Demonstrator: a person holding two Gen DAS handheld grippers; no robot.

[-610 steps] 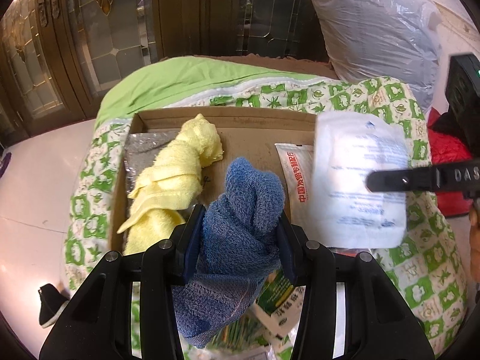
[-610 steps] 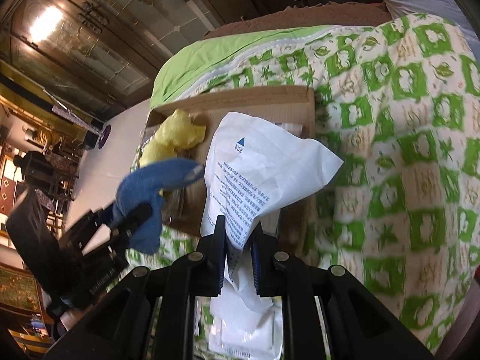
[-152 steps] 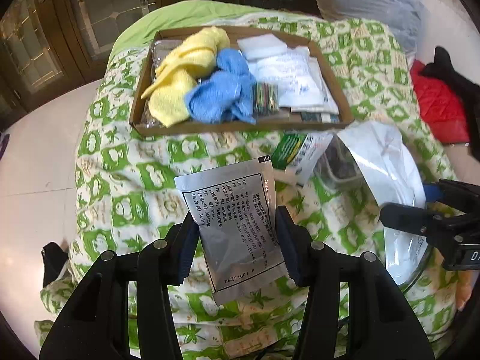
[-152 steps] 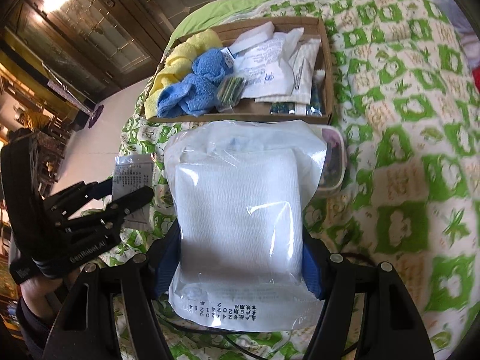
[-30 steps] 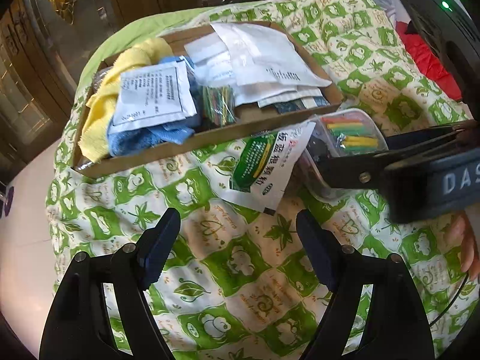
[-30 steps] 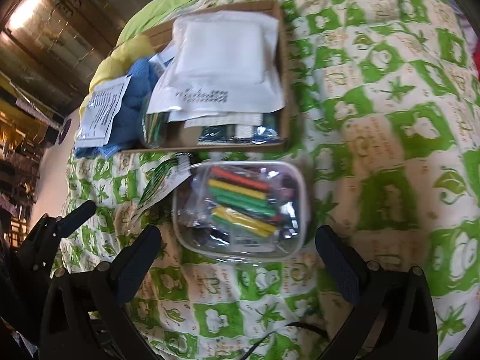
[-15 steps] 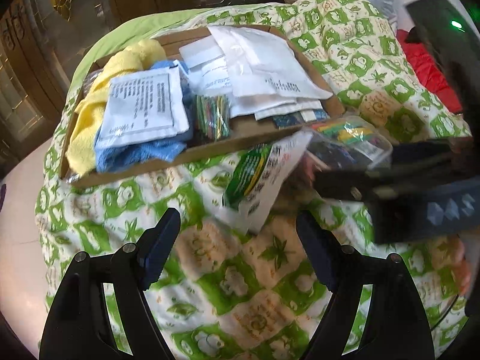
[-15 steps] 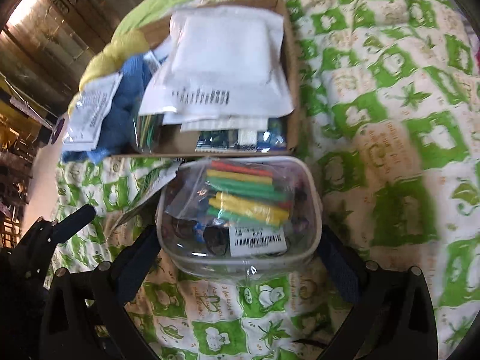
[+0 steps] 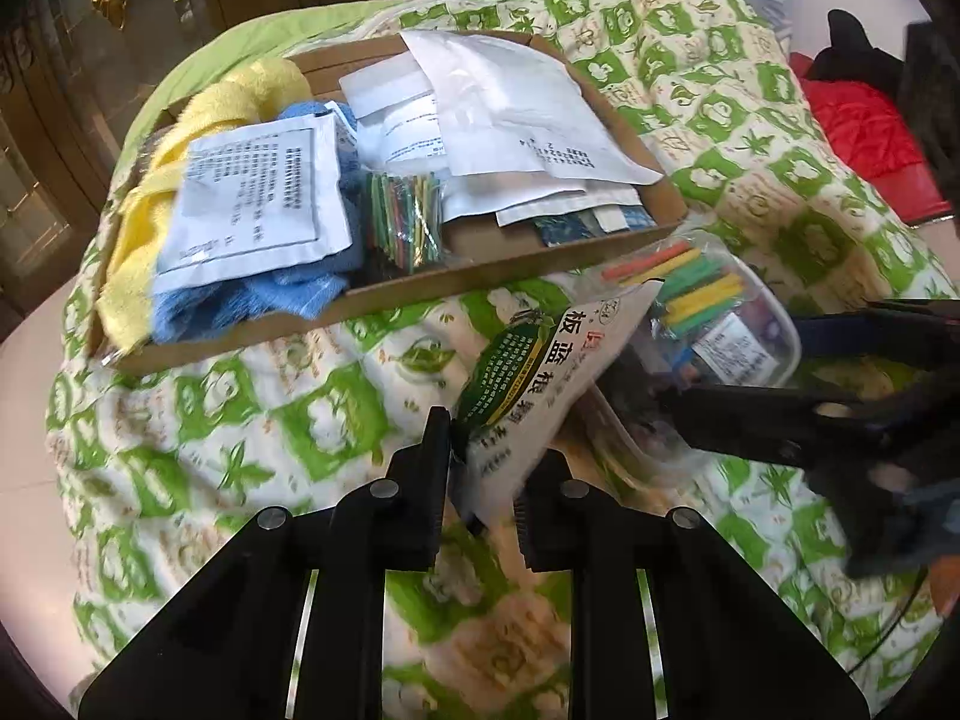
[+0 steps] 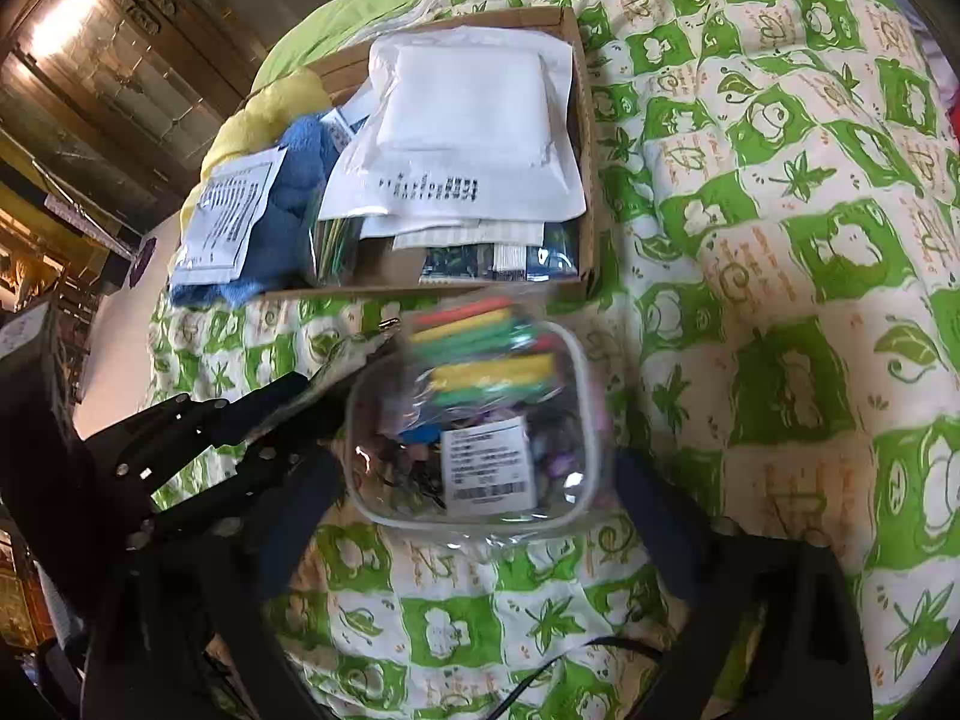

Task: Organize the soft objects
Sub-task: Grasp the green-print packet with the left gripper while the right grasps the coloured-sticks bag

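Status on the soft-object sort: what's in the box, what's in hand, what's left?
Done: yellow towel, blue towel and white packets lie in the cardboard box.
In hand: left gripper has just closed on the green-and-white sachet. Right gripper straddles the clear pouch, jaws closing; contact unclear.
Left: both still sit outside the box on the quilt.

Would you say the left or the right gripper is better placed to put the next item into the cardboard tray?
Probably the left gripper: its jaws have just closed on the green-and-white sachet, near the cardboard tray. The right gripper only straddles the clear pouch.
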